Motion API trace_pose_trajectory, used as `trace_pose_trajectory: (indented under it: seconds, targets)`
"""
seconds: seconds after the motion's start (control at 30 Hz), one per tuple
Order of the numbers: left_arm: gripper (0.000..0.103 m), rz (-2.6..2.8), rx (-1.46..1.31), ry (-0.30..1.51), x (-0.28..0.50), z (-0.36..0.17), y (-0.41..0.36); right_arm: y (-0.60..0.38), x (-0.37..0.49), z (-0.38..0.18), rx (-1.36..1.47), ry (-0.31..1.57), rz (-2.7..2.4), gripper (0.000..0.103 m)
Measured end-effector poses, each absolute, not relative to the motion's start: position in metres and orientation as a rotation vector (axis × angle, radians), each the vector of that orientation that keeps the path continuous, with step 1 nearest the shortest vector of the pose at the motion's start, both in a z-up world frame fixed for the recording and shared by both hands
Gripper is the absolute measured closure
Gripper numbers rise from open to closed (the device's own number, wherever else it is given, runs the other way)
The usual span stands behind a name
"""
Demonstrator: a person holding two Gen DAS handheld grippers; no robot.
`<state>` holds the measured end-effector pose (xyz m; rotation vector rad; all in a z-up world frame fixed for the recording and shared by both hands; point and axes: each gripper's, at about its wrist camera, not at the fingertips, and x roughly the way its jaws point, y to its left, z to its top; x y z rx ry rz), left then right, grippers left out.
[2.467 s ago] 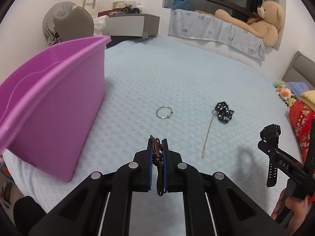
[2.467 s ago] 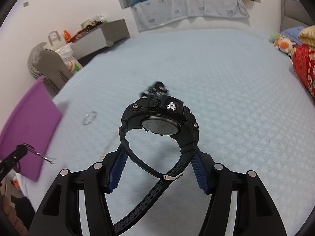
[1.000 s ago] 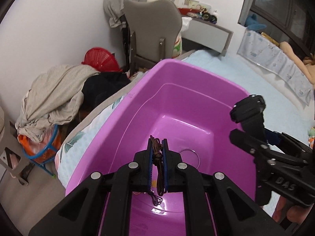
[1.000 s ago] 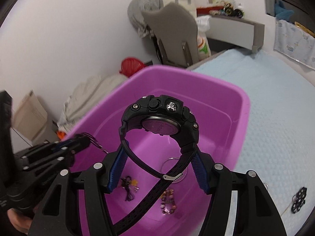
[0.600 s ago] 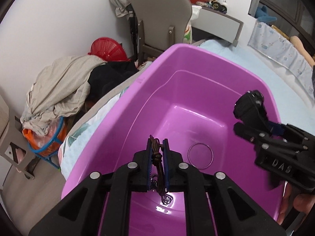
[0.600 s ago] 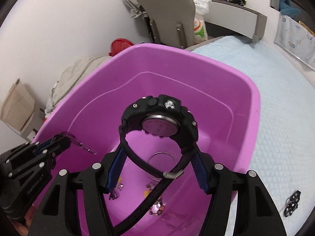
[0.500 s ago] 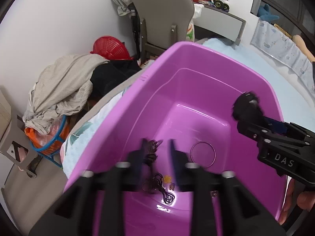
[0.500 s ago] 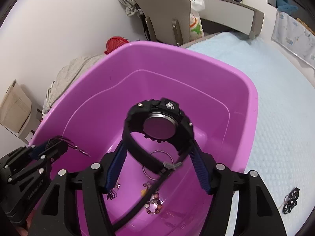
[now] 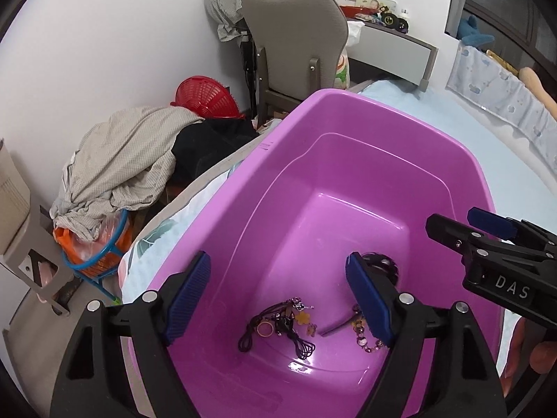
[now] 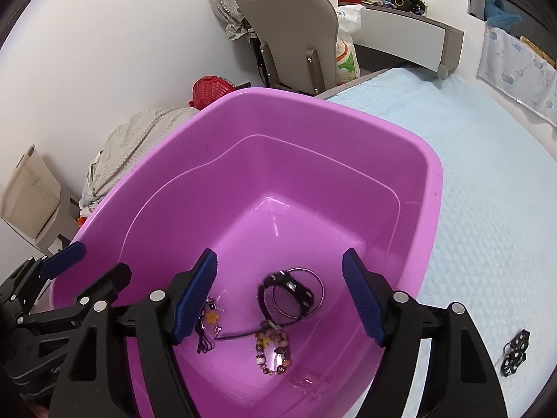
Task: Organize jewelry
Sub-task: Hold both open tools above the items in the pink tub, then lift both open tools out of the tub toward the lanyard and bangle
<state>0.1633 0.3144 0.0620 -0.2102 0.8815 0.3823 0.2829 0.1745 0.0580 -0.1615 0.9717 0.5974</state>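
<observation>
The right gripper [image 9: 487, 230] carries white letters "DAS". Both it and the left gripper [image 9: 278, 296] hang over the purple tub [image 10: 431, 188] on the bed [image 10: 487, 174], jaws spread, opening, with nothing between them. Below the jaws on the tub floor lie the watch [image 10: 287, 291], cord necklace [image 9: 278, 327] and bead bracelet [image 10: 273, 351].

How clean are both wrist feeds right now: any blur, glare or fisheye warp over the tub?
Left wrist: sharp, a small glare patch on the glossy purple plastic tub's floor, rim bowed by fisheye. Right wrist: sharp too, black wristwatch crisp, dark vignette in the corners.
</observation>
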Motion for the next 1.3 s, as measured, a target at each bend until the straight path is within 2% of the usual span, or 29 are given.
trace_pose_trajectory:
  seconds: [0.73, 1.3]
  targets:
    - [0.024, 0.377, -0.224, 0.835, 0.132, 0.086, 0.302, 0.160, 0.242, 0.079, -0.158, 0.908, 0.611, 0.032]
    - [0.017, 0.346, -0.180, 0.771, 0.085, 0.112, 0.267, 0.101, 0.178, 0.102, -0.082, 0.835, 0.614, 0.032]
